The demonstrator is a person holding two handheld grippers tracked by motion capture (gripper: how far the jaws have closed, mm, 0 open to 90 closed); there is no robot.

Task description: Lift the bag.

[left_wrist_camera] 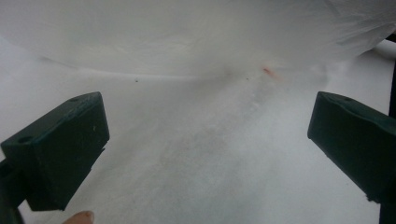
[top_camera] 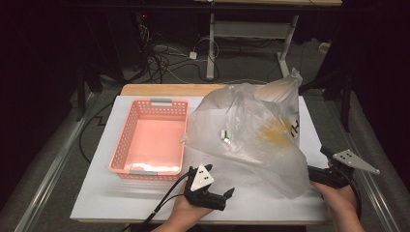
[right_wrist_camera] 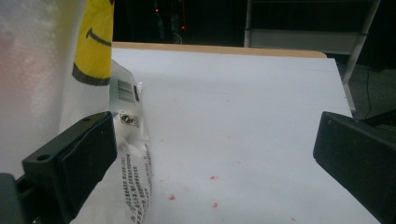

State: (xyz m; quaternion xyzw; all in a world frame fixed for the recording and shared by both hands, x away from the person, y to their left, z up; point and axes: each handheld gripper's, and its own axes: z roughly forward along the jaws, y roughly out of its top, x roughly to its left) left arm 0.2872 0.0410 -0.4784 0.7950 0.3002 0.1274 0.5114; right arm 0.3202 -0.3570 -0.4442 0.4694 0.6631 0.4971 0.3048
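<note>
- Here the left claw (top_camera: 227,193) is released, its jaws spread wide with nothing between them; in the left gripper view they frame bare worktop just short of the bag (left_wrist_camera: 196,32).
- The right claw (right_wrist_camera: 215,154) is released too, jaws wide apart; in the right gripper view its left jaw sits just beside the bag's printed edge, and whether they touch I cannot tell.
- The bag (top_camera: 251,135) is a big translucent plastic one with a yellow smiley print, puffed up on the white worktop (top_camera: 96,193), between the two hands.
- Small items show dimly through the bag's side.
- A pink basket (top_camera: 126,135) stands on the worktop left of the bag, close beside it.
- Small red specks dot the worktop near the right claw.
</note>
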